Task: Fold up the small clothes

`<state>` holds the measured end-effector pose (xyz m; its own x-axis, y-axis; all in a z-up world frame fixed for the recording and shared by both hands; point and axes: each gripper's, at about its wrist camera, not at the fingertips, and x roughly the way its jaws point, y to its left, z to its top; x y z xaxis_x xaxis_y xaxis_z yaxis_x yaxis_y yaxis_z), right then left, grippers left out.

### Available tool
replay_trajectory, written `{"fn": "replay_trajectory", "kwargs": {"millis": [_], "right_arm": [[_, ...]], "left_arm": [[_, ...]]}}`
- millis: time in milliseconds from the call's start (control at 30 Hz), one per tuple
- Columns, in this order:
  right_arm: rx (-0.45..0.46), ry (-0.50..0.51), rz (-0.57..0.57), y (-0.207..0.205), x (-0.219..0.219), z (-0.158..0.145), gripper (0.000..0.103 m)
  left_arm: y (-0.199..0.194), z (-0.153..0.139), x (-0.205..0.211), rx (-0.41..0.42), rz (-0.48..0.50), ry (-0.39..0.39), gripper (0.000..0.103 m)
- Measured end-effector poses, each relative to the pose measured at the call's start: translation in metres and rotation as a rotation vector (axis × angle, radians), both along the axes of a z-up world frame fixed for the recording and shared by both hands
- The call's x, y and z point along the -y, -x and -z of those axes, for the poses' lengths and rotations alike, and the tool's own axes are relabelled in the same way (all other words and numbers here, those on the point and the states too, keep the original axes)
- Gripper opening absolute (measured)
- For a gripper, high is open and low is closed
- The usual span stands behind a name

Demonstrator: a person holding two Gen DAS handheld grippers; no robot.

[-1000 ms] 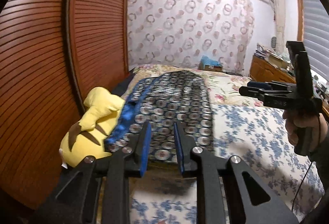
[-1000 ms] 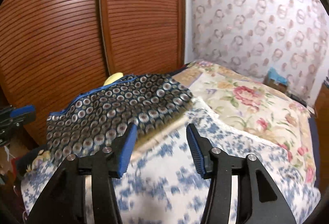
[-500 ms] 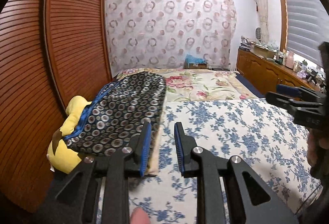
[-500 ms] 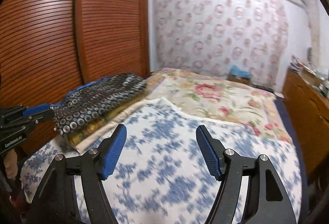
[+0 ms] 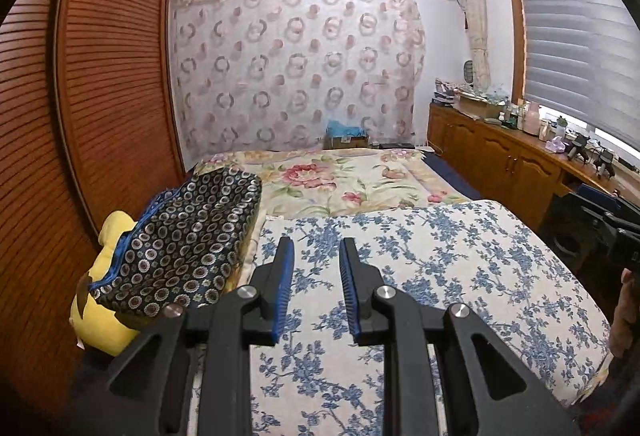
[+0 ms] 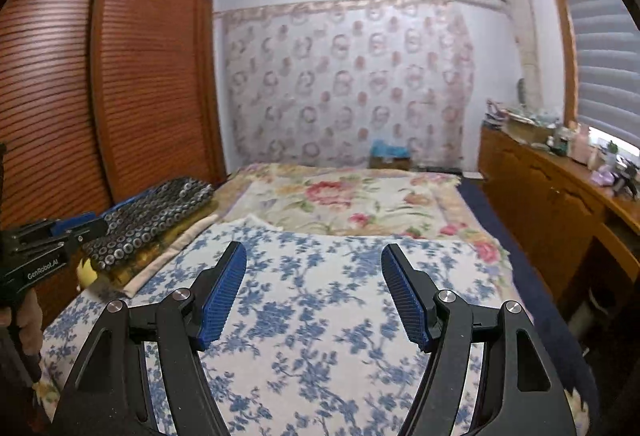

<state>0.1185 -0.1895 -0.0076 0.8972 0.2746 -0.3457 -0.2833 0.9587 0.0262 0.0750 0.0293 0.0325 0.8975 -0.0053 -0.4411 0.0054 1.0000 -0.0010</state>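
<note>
Dark folded garment with a silver ring print and blue edging [image 5: 180, 236] sits at the left edge of the bed, on top of a yellow plush toy [image 5: 106, 312] and beside the slatted wooden wardrobe [image 5: 100, 96]. It looks thin, soft and light, likely a bit slick, so it will sag; I'd pinch a hem or corner, not the middle. Left gripper [image 5: 314, 276] is empty, jaws narrowly apart. Right gripper [image 6: 314, 296] is empty, jaws spread wide. Both hover over the blue-floral white bedspread [image 5: 440, 264], which is soft and will give under pressure. Wooden sideboard [image 5: 512, 160] is on the right, patterned curtain [image 5: 296, 68] behind the bed.
</note>
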Motion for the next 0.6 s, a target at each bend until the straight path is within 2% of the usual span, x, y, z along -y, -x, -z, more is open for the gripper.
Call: {"fn": "replay_trajectory", "kwargs": {"millis": [233,600], "right_arm": [[0.010,-0.009,0.039,0.002,0.014,0.001,0.072],[0.007,-0.013,0.036,0.004,0.018,0.005,0.072]], "left_arm": [[0.005,-0.007,0.010,0.015,0.010,-0.012,0.022],[0.008,-0.007,0.012,0.022,0.003,-0.011,0.022]]}}
